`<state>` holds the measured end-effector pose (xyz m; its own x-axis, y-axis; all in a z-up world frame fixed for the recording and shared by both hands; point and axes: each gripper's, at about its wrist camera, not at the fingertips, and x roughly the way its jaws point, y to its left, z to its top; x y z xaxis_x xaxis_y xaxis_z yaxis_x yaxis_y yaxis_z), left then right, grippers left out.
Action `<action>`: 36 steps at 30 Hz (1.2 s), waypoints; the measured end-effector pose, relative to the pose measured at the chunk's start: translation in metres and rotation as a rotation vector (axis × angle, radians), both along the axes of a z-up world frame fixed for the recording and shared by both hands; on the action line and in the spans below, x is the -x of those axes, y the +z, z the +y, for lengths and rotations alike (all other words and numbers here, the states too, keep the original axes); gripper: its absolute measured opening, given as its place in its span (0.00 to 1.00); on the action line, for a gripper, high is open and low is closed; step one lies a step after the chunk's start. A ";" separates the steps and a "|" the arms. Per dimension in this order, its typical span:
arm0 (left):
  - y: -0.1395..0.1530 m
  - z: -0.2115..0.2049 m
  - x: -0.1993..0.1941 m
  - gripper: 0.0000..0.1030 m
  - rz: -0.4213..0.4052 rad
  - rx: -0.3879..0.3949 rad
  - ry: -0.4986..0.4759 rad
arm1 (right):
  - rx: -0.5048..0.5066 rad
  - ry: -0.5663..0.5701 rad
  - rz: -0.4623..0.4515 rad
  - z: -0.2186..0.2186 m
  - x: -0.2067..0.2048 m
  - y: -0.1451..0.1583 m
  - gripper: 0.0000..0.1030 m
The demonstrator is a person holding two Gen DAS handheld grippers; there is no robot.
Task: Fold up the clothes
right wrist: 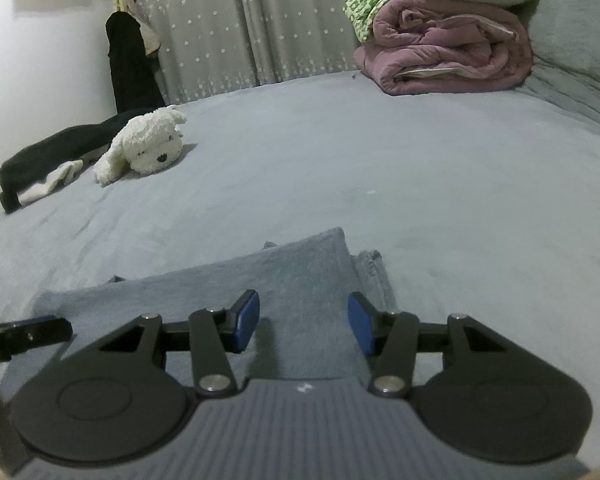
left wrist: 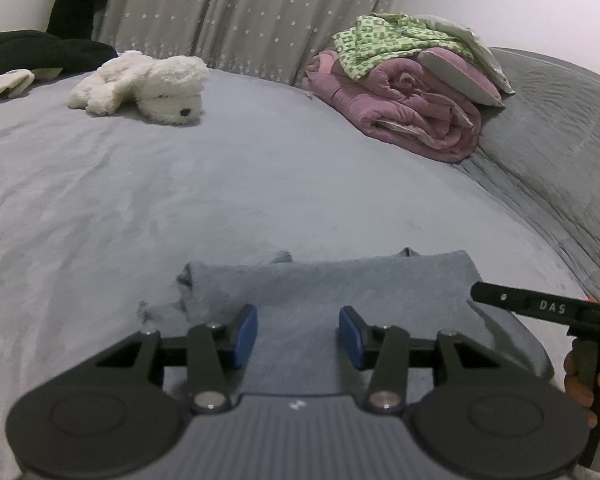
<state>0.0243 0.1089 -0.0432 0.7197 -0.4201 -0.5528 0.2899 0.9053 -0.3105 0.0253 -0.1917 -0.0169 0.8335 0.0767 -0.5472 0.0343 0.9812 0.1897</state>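
Observation:
A blue-grey garment (left wrist: pixel 332 284) lies folded flat on the grey bed, right in front of both grippers; it also shows in the right wrist view (right wrist: pixel 276 280). My left gripper (left wrist: pixel 298 334) is open and empty, its blue pads (left wrist: pixel 246 334) hovering over the garment's near part. My right gripper (right wrist: pixel 303 326) is open and empty over the garment's right half. The right gripper's black body (left wrist: pixel 540 306) shows at the right edge of the left wrist view, and the left gripper's black tip (right wrist: pixel 24 336) shows at the left edge of the right wrist view.
A white plush dog (left wrist: pixel 140 86) lies at the far left of the grey bed (left wrist: pixel 260 184). A rolled pink quilt (left wrist: pixel 412 108) with a green patterned cloth (left wrist: pixel 388 40) sits at the far right. Dark clothing (right wrist: pixel 56 152) lies at the far left. Grey curtains (right wrist: pixel 236 24) hang behind.

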 end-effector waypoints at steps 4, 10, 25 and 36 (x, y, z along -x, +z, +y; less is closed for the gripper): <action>0.005 0.011 0.008 0.48 0.029 0.008 0.005 | -0.016 0.000 -0.002 0.000 0.010 0.008 0.52; 0.013 0.043 0.009 0.66 0.182 0.057 0.007 | 0.002 0.033 -0.024 0.004 0.021 0.016 0.53; -0.011 0.070 -0.003 0.69 0.416 0.246 0.083 | -0.033 0.072 -0.005 0.021 0.027 0.013 0.53; -0.016 0.057 -0.008 0.66 0.422 0.330 0.105 | -0.008 0.103 -0.010 0.041 0.025 0.010 0.53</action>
